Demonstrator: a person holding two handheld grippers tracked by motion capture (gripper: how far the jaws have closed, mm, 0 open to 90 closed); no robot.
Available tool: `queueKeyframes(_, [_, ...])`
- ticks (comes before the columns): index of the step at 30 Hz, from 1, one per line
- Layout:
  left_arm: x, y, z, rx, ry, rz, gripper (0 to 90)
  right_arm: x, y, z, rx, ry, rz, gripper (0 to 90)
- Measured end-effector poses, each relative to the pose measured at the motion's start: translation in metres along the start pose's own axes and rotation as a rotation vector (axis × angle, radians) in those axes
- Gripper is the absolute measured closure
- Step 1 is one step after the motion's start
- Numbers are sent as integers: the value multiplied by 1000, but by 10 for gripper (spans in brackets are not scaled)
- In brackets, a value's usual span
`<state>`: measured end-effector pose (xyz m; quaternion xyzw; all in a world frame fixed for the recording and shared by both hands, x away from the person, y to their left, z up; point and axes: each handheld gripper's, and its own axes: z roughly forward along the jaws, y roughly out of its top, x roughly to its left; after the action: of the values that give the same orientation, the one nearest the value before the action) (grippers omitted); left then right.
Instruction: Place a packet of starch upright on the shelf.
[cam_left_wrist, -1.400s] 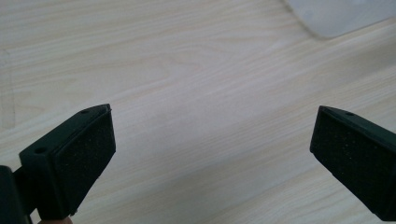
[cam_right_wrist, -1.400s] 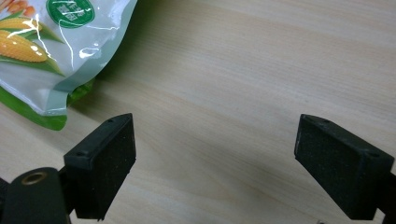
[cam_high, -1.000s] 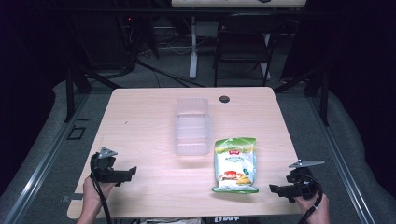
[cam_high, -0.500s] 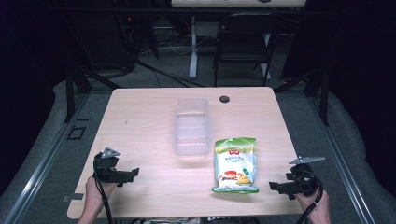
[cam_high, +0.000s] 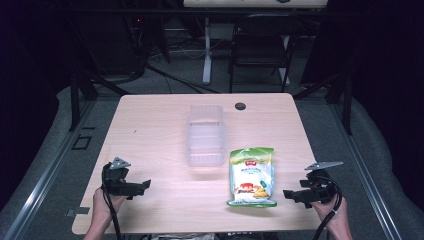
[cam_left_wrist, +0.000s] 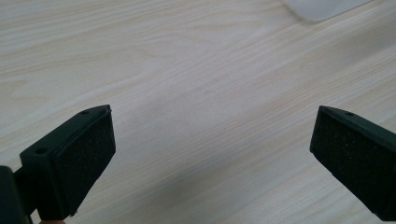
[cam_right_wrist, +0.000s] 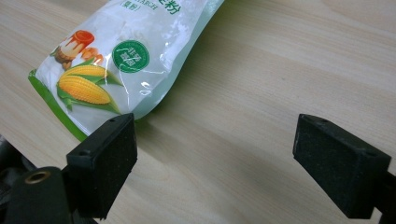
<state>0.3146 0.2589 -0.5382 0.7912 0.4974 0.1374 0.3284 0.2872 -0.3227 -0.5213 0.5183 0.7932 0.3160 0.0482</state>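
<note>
Nothing begun: starch pouch (cam_high: 251, 176) lies flat near the table's (cam_high: 150, 125) front edge, right of centre, untouched. Clear plastic tray (cam_high: 205, 136) sits mid-table, empty. Right gripper (cam_high: 292, 194) released, jaws wide, just beside the pouch. Left gripper (cam_high: 141, 186) released, near front-left corner. Grasp and placing all remain

A pale wood grain in light beige is being shown by the table (cam_high: 150, 130), and a clear, frosted look is being given by the plastic container (cam_high: 205, 135). The pouch (cam_right_wrist: 121, 51) is being seen in white with a green border, printed with yellow corn cobs, an orange dessert picture and a round green badge. Matte black is being worn by the left gripper (cam_left_wrist: 212, 154) and the right gripper (cam_right_wrist: 215, 158), and a small dark disc (cam_high: 240, 106) is being seen on the table.
</note>
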Motion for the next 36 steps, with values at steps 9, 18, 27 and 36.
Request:
queueKeyframes(9, [0, -3, -2, -5, -9, 1, 3, 6, 16, 4, 19, 28, -19, 136])
queueKeyframes(18, [2, -1, 0, 5, -11, 11, 4, 1, 34, 9, 17, 39, -14, 140])
queueKeyframes(27, [1, 0, 0, 5, -14, 14, 4, -2, 50, 17, 24, 52, -15, 146])
queueKeyframes(36, [2, 0, 1, 14, -15, 21, 4, -6, 68, 27, 21, 76, -15, 139])
